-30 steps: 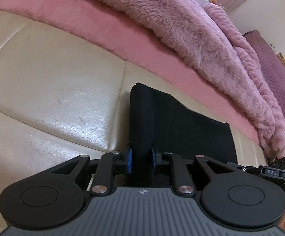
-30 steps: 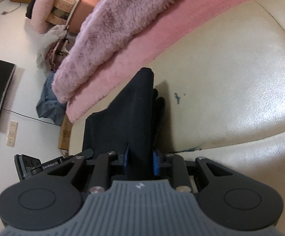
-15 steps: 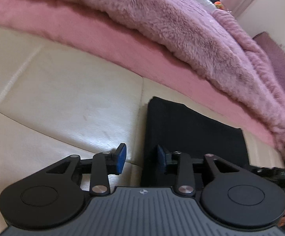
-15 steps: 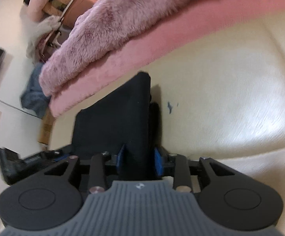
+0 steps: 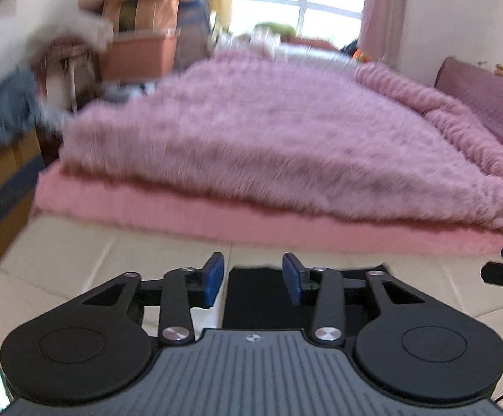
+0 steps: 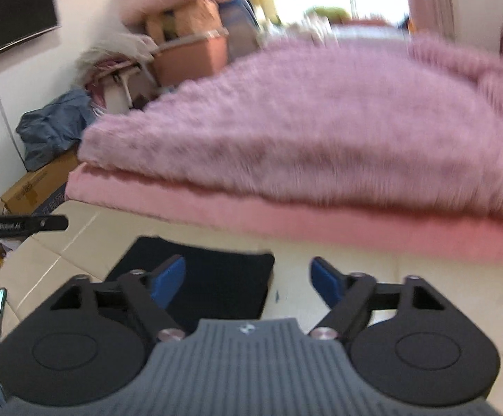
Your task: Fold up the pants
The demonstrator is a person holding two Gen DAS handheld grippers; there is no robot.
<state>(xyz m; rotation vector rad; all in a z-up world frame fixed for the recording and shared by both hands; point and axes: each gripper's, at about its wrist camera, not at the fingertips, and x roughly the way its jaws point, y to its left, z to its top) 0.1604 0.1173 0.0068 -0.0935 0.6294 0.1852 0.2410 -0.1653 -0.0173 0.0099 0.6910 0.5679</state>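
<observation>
The flat, folded black fabric pants (image 6: pixel 199 284) lie on the smooth cream leather surface (image 6: pixel 373 263); the left gripper (image 5: pixel 253 279) and right gripper (image 6: pixel 248 277) above them are both opening, empty.

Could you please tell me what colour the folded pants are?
Black; the pants show best in the right wrist view.

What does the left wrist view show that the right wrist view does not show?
Only the left wrist view shows the purple headboard against the right wall. Only the right wrist view shows the dark screen on the wall and the cardboard box on the floor. Both show the folded black pants lying flat on the cream surface, the fluffy pink blanket, and an empty gripper whose jaws are opening.
</observation>
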